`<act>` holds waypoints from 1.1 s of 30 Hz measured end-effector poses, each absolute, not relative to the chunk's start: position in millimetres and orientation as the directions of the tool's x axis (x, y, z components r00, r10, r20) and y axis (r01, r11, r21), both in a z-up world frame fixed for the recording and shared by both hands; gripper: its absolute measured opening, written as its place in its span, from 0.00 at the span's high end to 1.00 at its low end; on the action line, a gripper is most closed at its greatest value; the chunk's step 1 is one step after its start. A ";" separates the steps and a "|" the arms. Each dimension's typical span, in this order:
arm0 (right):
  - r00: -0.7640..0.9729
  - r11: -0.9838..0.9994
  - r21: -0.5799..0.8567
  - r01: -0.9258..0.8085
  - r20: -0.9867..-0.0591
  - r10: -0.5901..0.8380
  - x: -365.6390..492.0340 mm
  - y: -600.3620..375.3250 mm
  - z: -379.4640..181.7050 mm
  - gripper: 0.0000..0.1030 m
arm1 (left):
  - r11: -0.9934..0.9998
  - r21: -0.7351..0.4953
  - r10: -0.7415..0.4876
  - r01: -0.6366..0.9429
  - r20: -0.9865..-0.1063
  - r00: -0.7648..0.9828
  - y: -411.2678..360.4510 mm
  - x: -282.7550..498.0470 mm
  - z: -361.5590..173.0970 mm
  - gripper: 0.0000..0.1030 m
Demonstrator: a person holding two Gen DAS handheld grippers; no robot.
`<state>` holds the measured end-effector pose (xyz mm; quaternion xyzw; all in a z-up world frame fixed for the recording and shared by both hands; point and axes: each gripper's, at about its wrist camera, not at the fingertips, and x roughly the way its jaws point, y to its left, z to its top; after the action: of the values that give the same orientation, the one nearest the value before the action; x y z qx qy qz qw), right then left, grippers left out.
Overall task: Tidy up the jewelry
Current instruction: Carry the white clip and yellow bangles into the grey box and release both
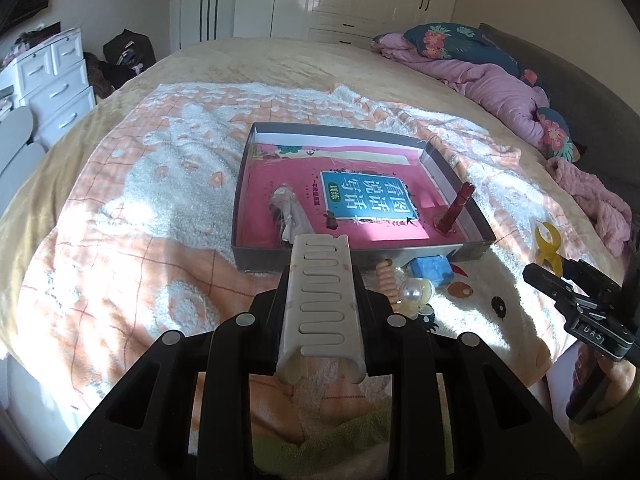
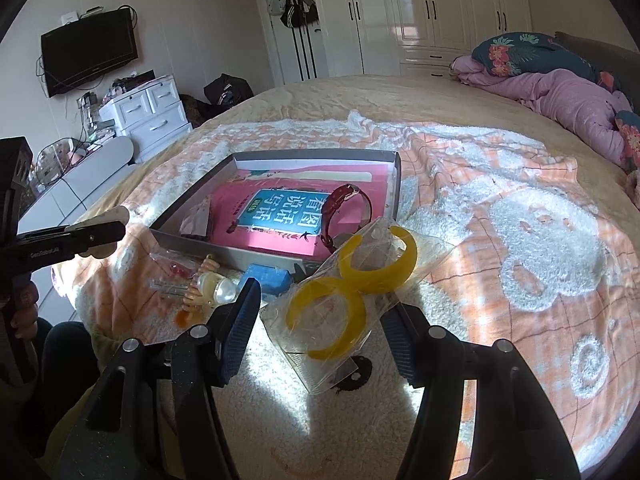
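A wide bed (image 2: 360, 92) fills both views, covered by a fluffy orange-and-white blanket (image 2: 500, 208). A crumpled pink quilt (image 2: 568, 96) lies at about two o'clock.

On the blanket near the centre sits a shallow grey box (image 1: 246, 176) with a pink book (image 1: 360, 200) flat inside it. A dark red watch (image 2: 344, 208) stands on edge in the box's right part, and a small clear packet (image 1: 286, 208) with something dark in it lies in the left part.

Just outside the box's near wall, at about six o'clock from it, loose pieces cluster together: a blue block (image 2: 268, 278), a peach coiled hair tie (image 1: 386, 276) and a clear bauble (image 1: 412, 292).

The right gripper (image 2: 320, 320) has its jaws spread wide, one on each side of a clear bag (image 2: 352, 304) holding two yellow open bangles (image 2: 348, 280); whether the pads touch the bag cannot be told. The bag rests against the box's near right corner.

The left gripper (image 1: 320, 264) is clamped on a cream ribbed hair clip (image 1: 320, 300), held above the box's near wall.
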<state>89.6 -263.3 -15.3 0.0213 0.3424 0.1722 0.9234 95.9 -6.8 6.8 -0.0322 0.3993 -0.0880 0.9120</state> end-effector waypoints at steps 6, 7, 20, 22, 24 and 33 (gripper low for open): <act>0.712 0.941 0.150 -0.302 -0.621 0.327 99.3 -263.7 -11.9 0.44 | 0.979 -0.125 -0.199 0.158 -0.720 0.664 -13.9 112.3 8.2 0.82; 0.714 0.942 0.148 -0.302 -0.620 0.326 100.7 -263.3 -11.3 0.44 | 0.979 -0.124 -0.201 0.161 -0.721 0.663 -15.1 114.4 7.5 0.82; 0.713 0.947 0.132 -0.293 -0.629 0.309 130.9 -258.2 -14.4 0.44 | 0.975 -0.127 -0.216 0.183 -0.740 0.637 -29.3 145.4 -5.3 0.82; 0.707 0.948 0.131 -0.290 -0.638 0.305 137.3 -257.1 -17.9 0.44 | 0.975 -0.129 -0.217 0.182 -0.744 0.632 -29.3 149.9 -7.9 0.82; 0.703 0.949 0.120 -0.290 -0.647 0.297 144.6 -255.2 -21.9 0.44 | 0.975 -0.125 -0.214 0.182 -0.746 0.631 -29.6 154.5 -9.5 0.82; 0.670 0.954 0.111 -0.278 -0.689 0.276 177.1 -249.2 -37.2 0.44 | 0.975 -0.112 -0.209 0.192 -0.755 0.621 -36.1 182.3 -14.8 0.82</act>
<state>177.1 -249.2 -37.2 -0.0017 0.3765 0.1516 0.9139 182.3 -36.1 -14.8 -0.0100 0.4208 -0.1113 0.9002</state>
